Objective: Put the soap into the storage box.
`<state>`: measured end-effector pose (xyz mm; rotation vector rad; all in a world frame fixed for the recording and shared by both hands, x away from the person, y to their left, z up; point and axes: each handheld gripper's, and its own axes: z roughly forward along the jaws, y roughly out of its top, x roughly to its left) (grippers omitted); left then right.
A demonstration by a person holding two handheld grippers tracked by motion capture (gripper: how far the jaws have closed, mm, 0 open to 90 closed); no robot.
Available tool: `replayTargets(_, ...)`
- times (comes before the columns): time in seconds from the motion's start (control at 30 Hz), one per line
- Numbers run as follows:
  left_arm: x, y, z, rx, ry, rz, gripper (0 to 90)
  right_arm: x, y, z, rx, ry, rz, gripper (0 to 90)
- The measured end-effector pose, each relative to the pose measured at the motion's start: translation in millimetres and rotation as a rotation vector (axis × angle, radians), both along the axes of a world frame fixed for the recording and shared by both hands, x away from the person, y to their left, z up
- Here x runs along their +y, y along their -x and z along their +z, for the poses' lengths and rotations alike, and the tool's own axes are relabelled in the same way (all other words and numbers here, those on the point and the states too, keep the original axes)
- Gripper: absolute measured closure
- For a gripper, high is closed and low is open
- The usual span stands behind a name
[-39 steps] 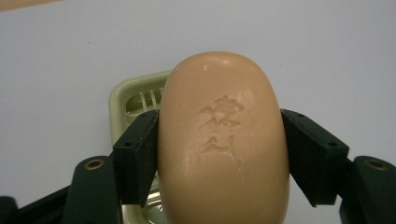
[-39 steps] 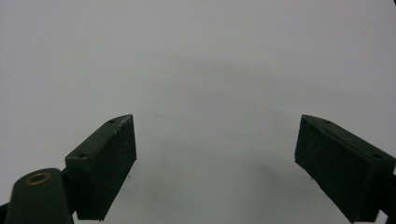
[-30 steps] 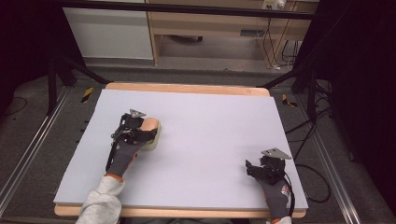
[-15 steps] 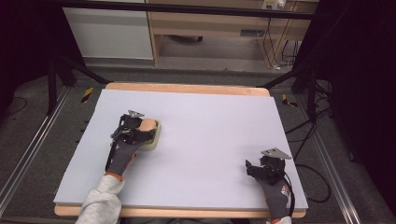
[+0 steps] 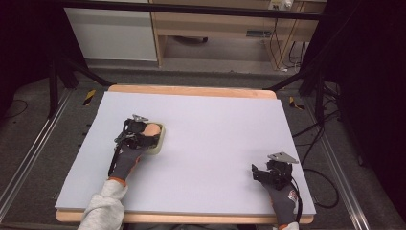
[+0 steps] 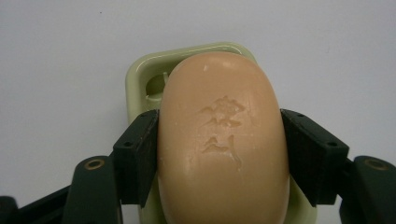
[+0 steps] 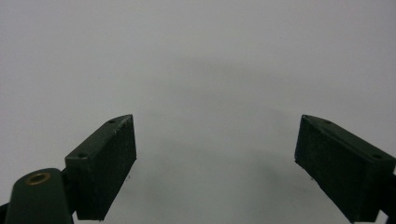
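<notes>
A peach-coloured bar of soap (image 6: 222,144) with a stamped mark lies between the black jaws of my left gripper (image 6: 219,154), whose pads press on both its sides. Under the bar sits a pale green soap dish (image 6: 144,77). In the high view the soap (image 5: 151,129) and the dish (image 5: 160,143) are at the left middle of the table, with my left gripper (image 5: 143,134) over them. My right gripper (image 5: 261,171) rests near the front right of the table; its jaws (image 7: 215,163) stand wide apart with nothing between them.
The table top is a pale grey sheet (image 5: 215,129) on a wooden board (image 5: 191,90). Black stand legs and cables lie on the floor at both sides. A cabinet and shelves stand behind the table.
The left hand with the soap has shifted slightly toward the front of the table over the dish. The right gripper has stayed still.
</notes>
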<state>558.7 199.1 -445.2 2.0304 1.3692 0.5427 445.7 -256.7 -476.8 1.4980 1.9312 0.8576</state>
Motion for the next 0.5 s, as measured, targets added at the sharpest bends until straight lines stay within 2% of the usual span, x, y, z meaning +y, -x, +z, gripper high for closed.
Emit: replayTargets(0.5,-0.6,-1.4,-4.2,0.005,0.002,0.005,31.3,0.4,-0.2,-0.5,0.002,0.002,-0.002,12.4)
